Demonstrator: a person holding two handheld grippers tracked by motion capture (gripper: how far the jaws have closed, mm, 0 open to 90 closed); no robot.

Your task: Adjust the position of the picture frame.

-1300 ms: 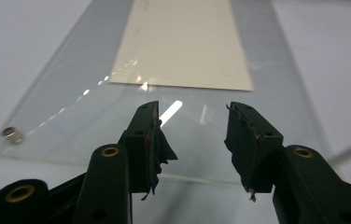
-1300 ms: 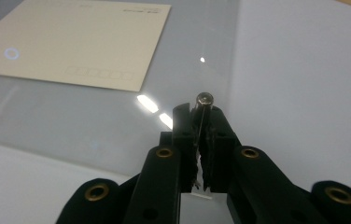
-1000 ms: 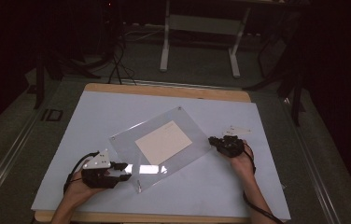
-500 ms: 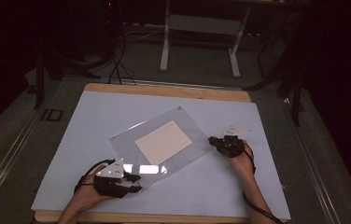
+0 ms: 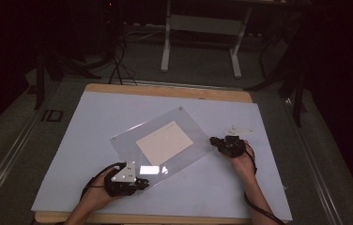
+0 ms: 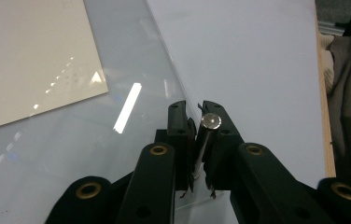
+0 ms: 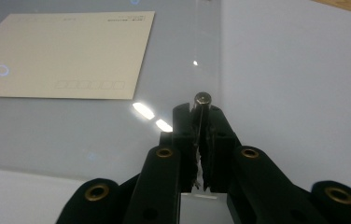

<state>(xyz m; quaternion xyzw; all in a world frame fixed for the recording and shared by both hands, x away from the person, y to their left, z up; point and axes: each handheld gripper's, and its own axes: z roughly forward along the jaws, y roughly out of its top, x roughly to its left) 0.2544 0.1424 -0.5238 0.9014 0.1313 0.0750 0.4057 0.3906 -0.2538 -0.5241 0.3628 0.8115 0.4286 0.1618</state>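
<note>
The clear acrylic sheet (image 5: 163, 145) lay skewed on the white table mat (image 5: 95, 122), with a cream card (image 5: 164, 142) seen at its middle; whether the card sat under or inside it could not be told. It looked like a stiff, thin, light panel, glossy enough to slip and easy to scratch, so its corners by the small metal studs (image 6: 210, 121) seemed the safest hold. The left gripper (image 5: 126, 180) stood at the sheet's near corner, jaws drawn narrow with the edge and stud between them (image 6: 196, 116). The right gripper (image 5: 226, 143) met the sheet's right corner, jaws likewise pinched close on the edge at another stud (image 7: 202, 98). Lifting evenly from both corners would probably keep it from flexing
</note>
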